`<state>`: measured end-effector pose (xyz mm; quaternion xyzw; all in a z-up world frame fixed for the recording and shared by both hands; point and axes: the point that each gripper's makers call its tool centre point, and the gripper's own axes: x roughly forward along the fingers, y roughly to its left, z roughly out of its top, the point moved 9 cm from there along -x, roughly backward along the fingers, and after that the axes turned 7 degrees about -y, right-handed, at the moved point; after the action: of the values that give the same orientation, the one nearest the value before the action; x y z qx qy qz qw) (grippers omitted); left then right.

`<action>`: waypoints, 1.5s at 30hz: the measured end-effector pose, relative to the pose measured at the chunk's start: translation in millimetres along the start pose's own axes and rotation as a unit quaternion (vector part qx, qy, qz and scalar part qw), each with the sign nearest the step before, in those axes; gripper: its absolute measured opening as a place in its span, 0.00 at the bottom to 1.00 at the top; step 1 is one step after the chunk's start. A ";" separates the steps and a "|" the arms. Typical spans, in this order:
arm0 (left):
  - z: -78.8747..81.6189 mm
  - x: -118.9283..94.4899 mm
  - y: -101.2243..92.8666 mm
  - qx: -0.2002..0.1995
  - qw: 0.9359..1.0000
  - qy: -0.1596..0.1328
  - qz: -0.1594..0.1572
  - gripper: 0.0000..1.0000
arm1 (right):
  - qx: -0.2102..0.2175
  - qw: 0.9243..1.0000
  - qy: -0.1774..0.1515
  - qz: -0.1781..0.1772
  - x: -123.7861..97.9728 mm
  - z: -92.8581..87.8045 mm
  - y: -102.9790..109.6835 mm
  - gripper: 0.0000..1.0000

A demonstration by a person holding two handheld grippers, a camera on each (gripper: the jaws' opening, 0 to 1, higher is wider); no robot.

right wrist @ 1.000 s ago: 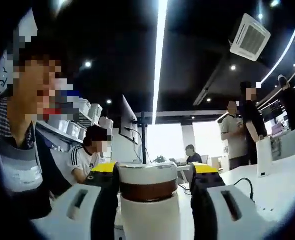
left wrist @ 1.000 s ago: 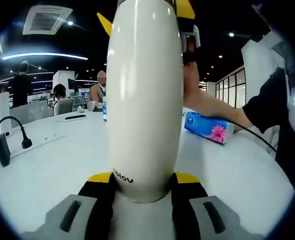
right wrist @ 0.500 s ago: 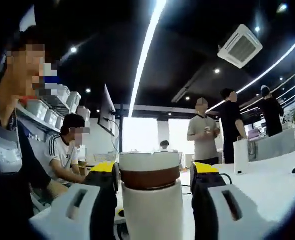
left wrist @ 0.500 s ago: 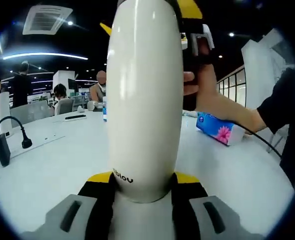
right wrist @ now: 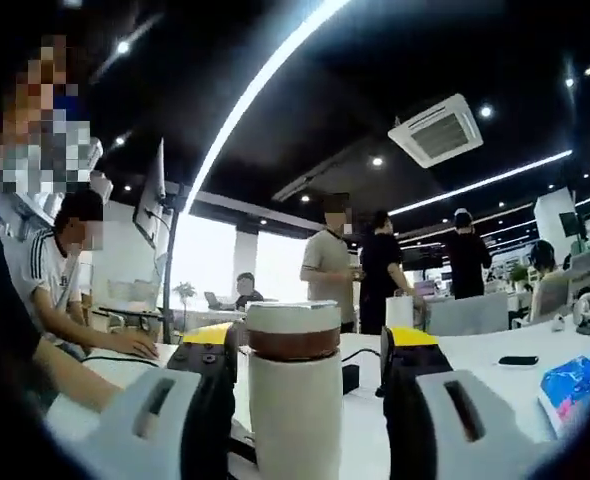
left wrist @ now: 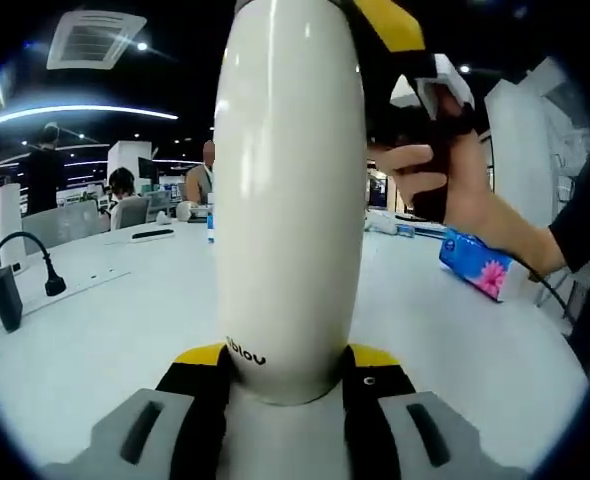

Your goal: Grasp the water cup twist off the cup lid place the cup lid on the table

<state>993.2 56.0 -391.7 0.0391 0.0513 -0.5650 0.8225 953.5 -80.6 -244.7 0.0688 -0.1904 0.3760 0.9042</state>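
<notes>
The water cup, a tall cream-white bottle, stands upright between the jaws of my left gripper, which is shut on its lower body. At the cup's top, my right gripper comes in from the right, held by a hand. In the right gripper view the white cup lid with its brown band sits on the cup body, and my right gripper is shut on the lid.
The white table carries a blue tissue pack on the right, a black microphone with cable on the left, and a dark phone. People sit and stand around the room.
The right gripper and its hand have swung round the cup's top toward the right; the room pans across the right gripper view. The tissue pack sits farther right. The left gripper holds still.
</notes>
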 end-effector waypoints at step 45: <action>0.2 -0.6 1.9 -0.001 1.000 0.000 0.002 0.46 | -0.086 0.988 0.006 -0.125 22.7 8.6 25.5 0.48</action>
<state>994.8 57.2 -391.4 0.0385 0.0514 -0.5631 0.8239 947.6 -50.0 -228.2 0.0122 -0.2064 0.2425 0.9479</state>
